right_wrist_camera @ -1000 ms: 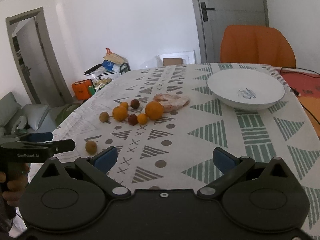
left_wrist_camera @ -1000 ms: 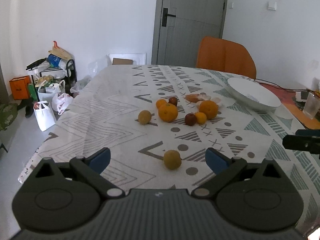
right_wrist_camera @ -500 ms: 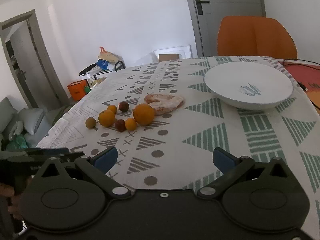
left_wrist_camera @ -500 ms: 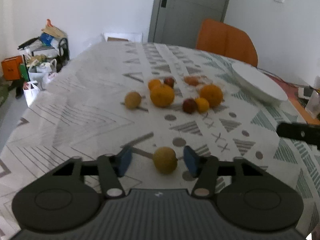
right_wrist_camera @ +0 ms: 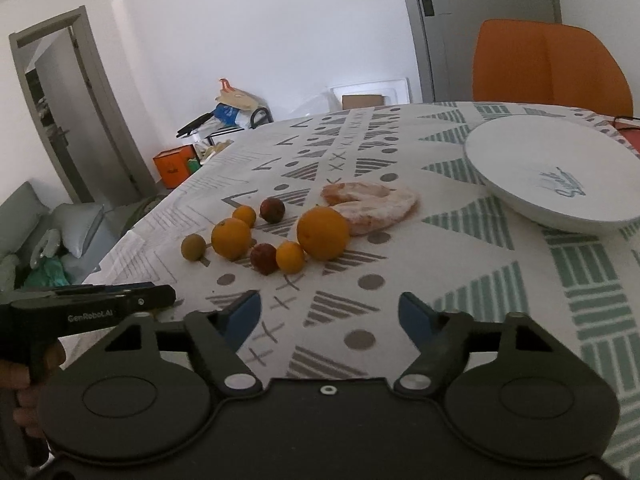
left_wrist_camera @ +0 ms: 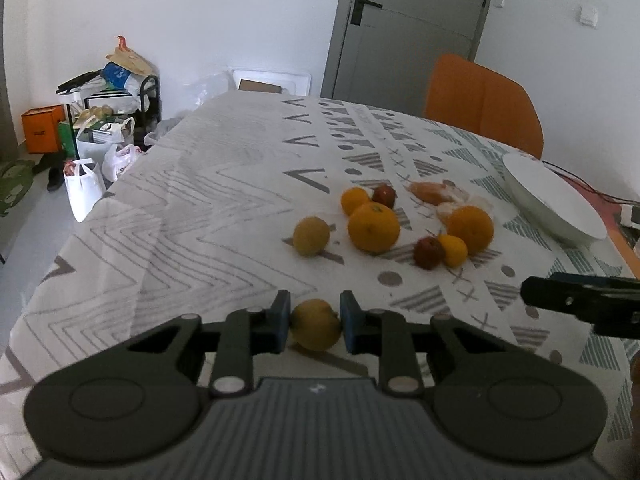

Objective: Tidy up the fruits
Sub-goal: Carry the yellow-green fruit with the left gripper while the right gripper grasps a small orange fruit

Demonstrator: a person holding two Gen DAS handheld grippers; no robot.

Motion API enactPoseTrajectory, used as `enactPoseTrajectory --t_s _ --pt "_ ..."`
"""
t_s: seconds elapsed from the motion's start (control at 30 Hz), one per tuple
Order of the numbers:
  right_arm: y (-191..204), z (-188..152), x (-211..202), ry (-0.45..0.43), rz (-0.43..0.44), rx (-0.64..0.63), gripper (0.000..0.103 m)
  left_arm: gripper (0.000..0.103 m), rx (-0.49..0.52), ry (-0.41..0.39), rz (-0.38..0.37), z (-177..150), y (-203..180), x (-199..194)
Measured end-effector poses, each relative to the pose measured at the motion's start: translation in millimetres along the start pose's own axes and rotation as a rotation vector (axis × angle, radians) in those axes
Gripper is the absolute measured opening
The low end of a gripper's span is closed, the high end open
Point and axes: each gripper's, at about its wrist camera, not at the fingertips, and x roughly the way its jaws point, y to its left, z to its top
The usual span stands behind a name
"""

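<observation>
My left gripper (left_wrist_camera: 315,322) is shut on a small yellow-green fruit (left_wrist_camera: 316,326) at the near part of the patterned table. Further on lie another yellow-green fruit (left_wrist_camera: 311,236), a large orange (left_wrist_camera: 373,227), a second large orange (left_wrist_camera: 470,229), small oranges (left_wrist_camera: 453,250), dark red fruits (left_wrist_camera: 428,253) and orange peel (left_wrist_camera: 432,194). A white bowl (right_wrist_camera: 560,172) stands at the right. My right gripper (right_wrist_camera: 330,316) is open and empty above the cloth, short of the fruit cluster (right_wrist_camera: 276,236). The left gripper body shows in the right wrist view (right_wrist_camera: 92,308).
An orange chair (right_wrist_camera: 548,64) stands behind the table's far right side. Bags, a rack and an orange box (left_wrist_camera: 42,128) crowd the floor at the left. The table's left edge (left_wrist_camera: 80,232) drops off beside the left gripper. A grey door (left_wrist_camera: 408,28) is behind.
My left gripper has moved forward around the near yellow-green fruit and closed on it. My right gripper has moved closer to the fruit cluster and stays open.
</observation>
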Motion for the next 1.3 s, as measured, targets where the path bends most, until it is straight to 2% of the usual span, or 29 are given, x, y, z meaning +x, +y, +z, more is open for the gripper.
enactPoseTrajectory --t_s 0.17,0.27,0.43,0.77,0.8,0.83,1.07,1.3 --pt "6.6 6.2 15.3 0.006 0.035 0.004 0.048 0.025 -0.011 -0.004 0.002 7.0 6.9 6.2" --pt "11.4 9.0 27.0 0.019 0.05 0.012 0.042 0.025 -0.017 -0.004 -0.001 10.1 11.1 9.4" --pt "14.2 11.1 40.7 0.031 0.049 0.018 0.036 0.025 -0.016 -0.01 -0.002 13.5 18.0 11.9" --pt "11.6 13.4 51.9 0.006 0.045 0.034 0.031 0.025 -0.008 -0.011 -0.002 17.3 20.9 15.8" --pt "12.7 13.0 52.7 0.006 0.046 0.028 0.028 0.025 -0.008 -0.011 -0.004 17.8 20.1 15.9" --pt "13.5 13.0 54.3 0.011 0.059 0.024 0.016 0.025 -0.008 -0.01 -0.006 18.2 18.5 15.9" --pt "10.7 5.5 31.0 -0.05 0.068 0.025 0.016 0.025 0.029 0.007 -0.03 20.7 3.4 15.9" --pt "-8.6 1.6 6.4 -0.103 0.015 0.066 0.016 0.025 0.1 -0.014 -0.067 27.8 -25.0 13.3"
